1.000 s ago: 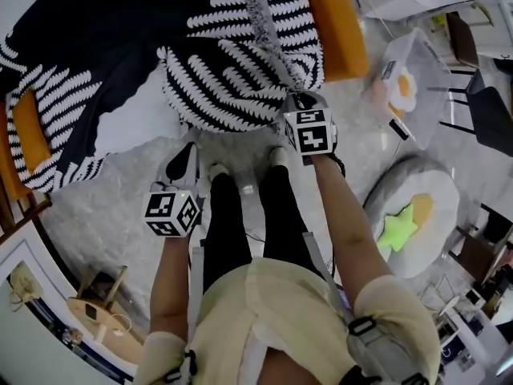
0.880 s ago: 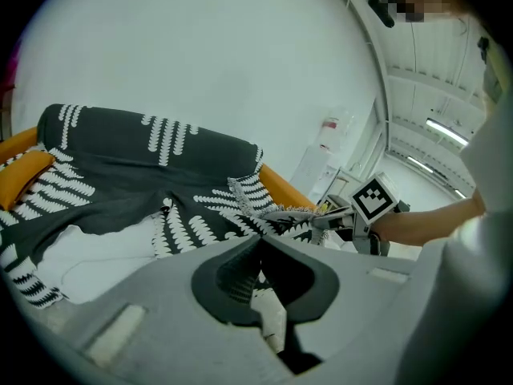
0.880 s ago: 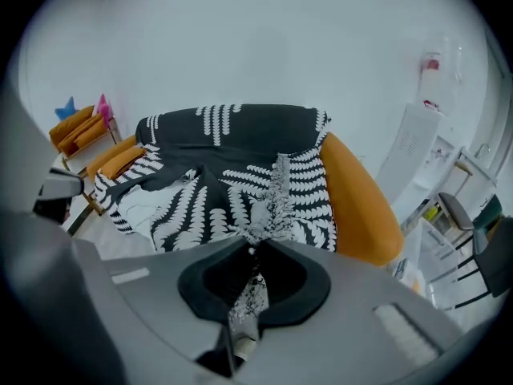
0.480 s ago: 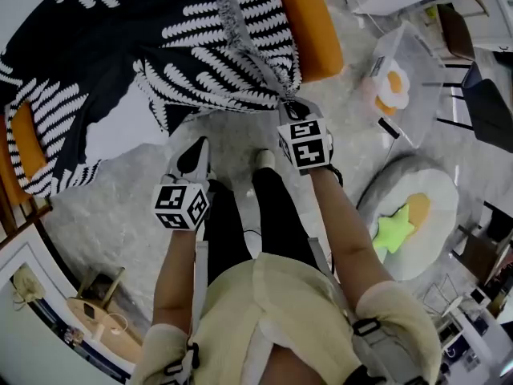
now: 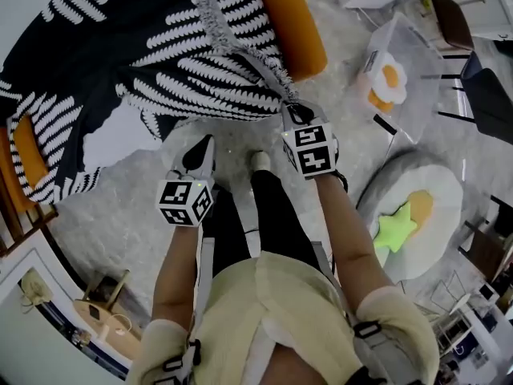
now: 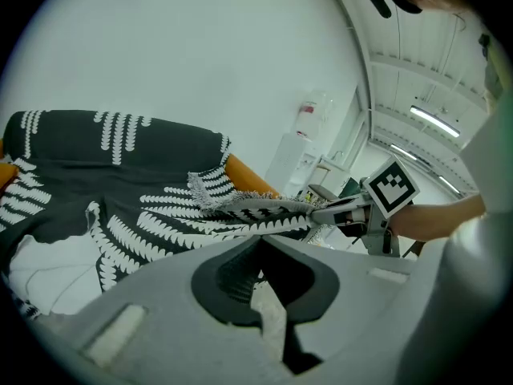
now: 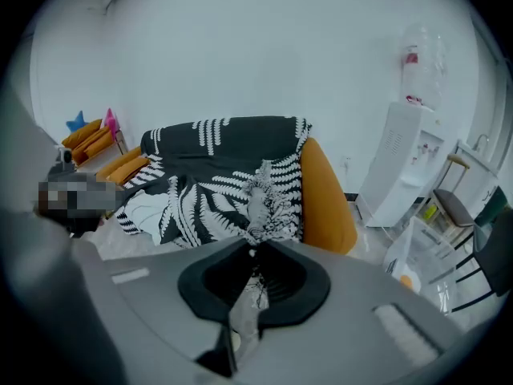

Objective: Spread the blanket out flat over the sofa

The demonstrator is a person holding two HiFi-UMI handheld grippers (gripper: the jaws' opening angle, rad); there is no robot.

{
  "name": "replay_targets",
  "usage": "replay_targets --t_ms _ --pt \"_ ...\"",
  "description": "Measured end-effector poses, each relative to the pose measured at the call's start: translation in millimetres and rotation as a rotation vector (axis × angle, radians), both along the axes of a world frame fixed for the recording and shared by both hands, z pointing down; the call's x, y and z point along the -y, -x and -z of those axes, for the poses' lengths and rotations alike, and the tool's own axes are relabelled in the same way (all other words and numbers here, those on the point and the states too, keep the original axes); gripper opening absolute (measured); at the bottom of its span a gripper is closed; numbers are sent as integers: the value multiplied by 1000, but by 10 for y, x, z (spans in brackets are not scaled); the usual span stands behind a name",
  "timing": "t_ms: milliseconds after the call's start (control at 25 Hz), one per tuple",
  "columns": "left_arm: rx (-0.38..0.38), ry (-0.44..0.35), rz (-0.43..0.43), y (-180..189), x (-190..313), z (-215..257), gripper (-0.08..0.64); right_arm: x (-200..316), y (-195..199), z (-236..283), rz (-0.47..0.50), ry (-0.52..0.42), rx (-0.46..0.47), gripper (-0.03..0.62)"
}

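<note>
A black blanket (image 5: 160, 62) with white fern print lies rumpled over the orange sofa (image 5: 292, 26). A taut fold runs from it down to my right gripper (image 5: 290, 109), which is shut on the fringed edge. In the right gripper view the cloth (image 7: 256, 191) leads straight into those jaws (image 7: 252, 251). My left gripper (image 5: 203, 141) hangs over the floor just short of the blanket's lower edge and touches no cloth. Its jaws (image 6: 258, 239) look shut, with only a pale sliver in the slit. The left gripper view shows the right gripper (image 6: 321, 212) pulling the fringe.
My feet (image 5: 258, 160) stand on the pale marbled floor before the sofa. A round cushion (image 5: 413, 215) with a green star lies at the right, a clear box with an egg toy (image 5: 385, 79) behind it. Dark chairs (image 5: 481, 95) stand far right, a water dispenser (image 7: 401, 159) beside the sofa.
The right gripper has drawn the blanket's edge out, so the bunched fold is now stretched into a flatter, taut sheet. The left gripper has moved slightly closer to the blanket.
</note>
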State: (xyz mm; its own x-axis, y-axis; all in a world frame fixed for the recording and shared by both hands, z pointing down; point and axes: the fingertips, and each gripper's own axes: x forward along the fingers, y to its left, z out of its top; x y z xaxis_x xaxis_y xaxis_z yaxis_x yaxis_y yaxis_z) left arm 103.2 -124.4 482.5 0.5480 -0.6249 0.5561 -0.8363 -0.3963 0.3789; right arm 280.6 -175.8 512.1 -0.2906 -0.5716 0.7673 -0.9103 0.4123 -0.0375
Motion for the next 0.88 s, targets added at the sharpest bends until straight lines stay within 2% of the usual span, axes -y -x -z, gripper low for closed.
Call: replay_targets --t_ms 400,880 --pt "2 4 -56 -484 50 1 5 -98 -444 50 1 20 -14 23" --pt "4 10 -111 -851 67 -2 5 -131 -954 32 3 18 -107 23"
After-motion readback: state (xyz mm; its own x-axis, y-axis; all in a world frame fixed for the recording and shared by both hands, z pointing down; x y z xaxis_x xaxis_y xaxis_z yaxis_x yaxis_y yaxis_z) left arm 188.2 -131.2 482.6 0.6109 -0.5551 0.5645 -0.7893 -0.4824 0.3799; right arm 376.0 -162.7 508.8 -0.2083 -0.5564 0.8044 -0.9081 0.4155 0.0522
